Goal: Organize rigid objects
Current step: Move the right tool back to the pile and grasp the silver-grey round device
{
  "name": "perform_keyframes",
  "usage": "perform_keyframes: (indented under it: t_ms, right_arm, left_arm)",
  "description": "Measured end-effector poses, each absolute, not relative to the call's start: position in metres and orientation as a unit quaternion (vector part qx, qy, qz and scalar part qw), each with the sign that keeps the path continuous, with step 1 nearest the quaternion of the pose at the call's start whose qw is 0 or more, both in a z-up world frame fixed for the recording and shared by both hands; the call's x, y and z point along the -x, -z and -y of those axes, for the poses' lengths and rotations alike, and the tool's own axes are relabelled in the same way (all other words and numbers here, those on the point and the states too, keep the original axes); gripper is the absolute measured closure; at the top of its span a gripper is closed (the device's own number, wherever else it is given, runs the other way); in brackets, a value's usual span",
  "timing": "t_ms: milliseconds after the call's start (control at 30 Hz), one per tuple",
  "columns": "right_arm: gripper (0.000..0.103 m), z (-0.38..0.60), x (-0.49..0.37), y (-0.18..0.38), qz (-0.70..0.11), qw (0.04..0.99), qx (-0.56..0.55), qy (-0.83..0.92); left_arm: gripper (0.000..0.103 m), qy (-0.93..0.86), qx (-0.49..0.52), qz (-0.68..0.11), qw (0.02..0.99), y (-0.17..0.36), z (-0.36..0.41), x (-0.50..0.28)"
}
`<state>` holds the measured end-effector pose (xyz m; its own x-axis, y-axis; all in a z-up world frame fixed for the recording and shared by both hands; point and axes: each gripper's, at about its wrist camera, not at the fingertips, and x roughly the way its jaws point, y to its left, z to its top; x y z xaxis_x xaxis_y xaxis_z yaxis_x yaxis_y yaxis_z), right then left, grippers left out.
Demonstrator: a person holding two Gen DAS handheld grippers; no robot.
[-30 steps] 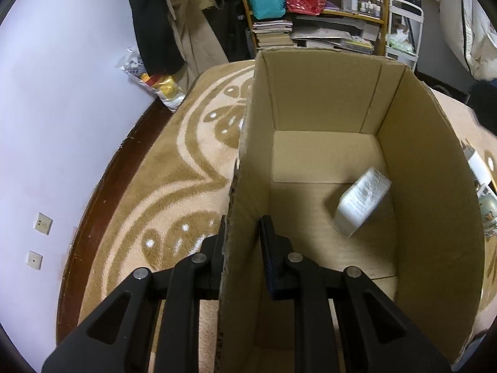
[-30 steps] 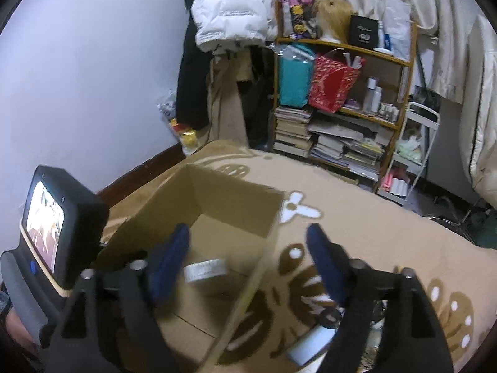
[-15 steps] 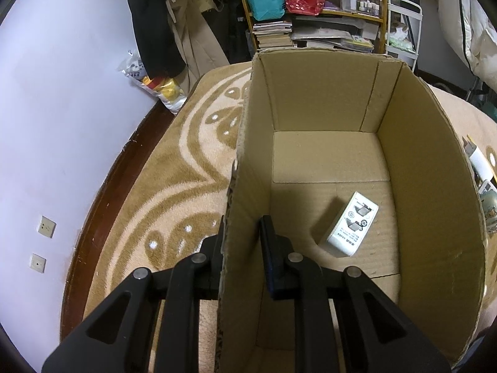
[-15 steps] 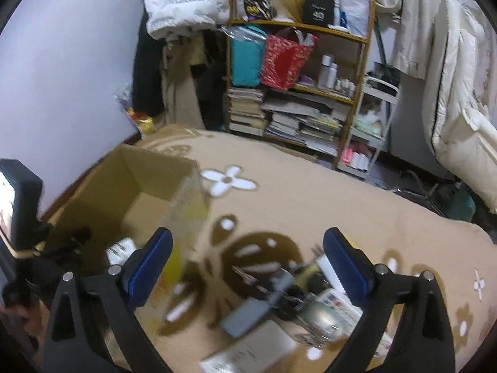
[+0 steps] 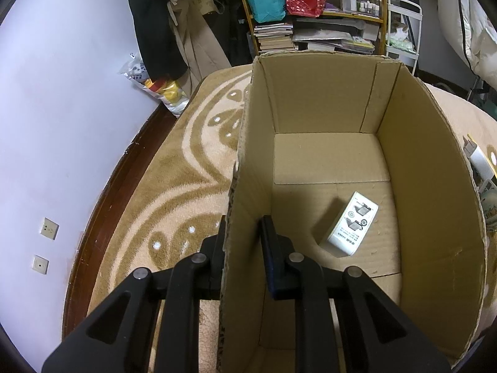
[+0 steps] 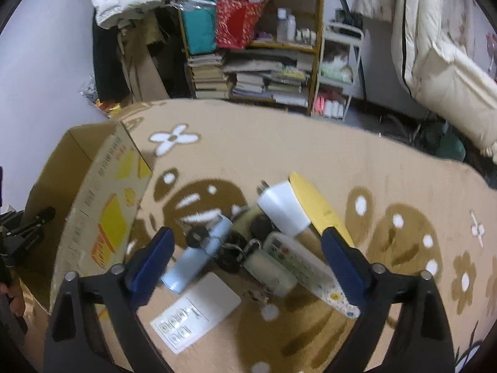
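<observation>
A: Carpeted floor, tan rug (image 6: pixel 310 143) with a brown and white flower pattern; cluttered bookshelf (image 6: pixel 248 46) at the back. Where do the task items sit?

B: One white printed box (image 5: pixel 352 224) lies flat on the bottom of the cardboard box (image 5: pixel 428 186), well apart from the far wall. Everything else is a heap on the rug just beside the carton: pale blue cylinder (image 6: pixel 198 251), white remote (image 6: pixel 307 269), white adapter (image 6: pixel 282 208) leaning on a yellow book (image 6: pixel 320 205), white card (image 6: pixel 195 310) nearest the camera, and something dark with a key ring in the middle, too blurred to name.

A: Left gripper (image 5: pixel 242 242)?

B: Jaws pinching the carton's near side wall, one finger outside, one inside. Judgement: it steadies the carton so it will not slide or tip while items drop in.

A: Right gripper (image 6: pixel 248 248)?

B: Jaws spread wide, nothing between them, hovering above the heap. The blue cylinder and remote fall inside the span. Judgement: lining up the next pick; which item, cannot tell.

A: Risks?

B: Items overlap, so a grab on one may drag its neighbours. Cylinder could roll. Task looks early: one item boxed, most outside.
</observation>
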<state>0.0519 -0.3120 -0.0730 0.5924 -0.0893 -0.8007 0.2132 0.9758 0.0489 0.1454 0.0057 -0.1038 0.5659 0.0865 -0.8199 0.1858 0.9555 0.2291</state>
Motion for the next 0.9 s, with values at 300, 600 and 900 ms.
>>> perform_keyframes:
  t_ms: [300, 600, 900]
  right_arm:
    - [0.026, 0.324, -0.052, 0.109, -0.487, 0.863, -0.108, 0.082]
    - [0.035, 0.331, -0.056, 0.132, -0.509, 0.846, -0.122, 0.1]
    - [0.044, 0.335, -0.061, 0.146, -0.514, 0.841, -0.129, 0.112]
  left_arm:
    - [0.085, 0.028, -0.146, -0.465, 0.873, 0.104, -0.006, -0.144]
    - [0.085, 0.028, -0.143, -0.466, 0.873, 0.105, -0.008, -0.145]
    - [0.085, 0.026, -0.145, -0.465, 0.873, 0.104, -0.009, -0.145]
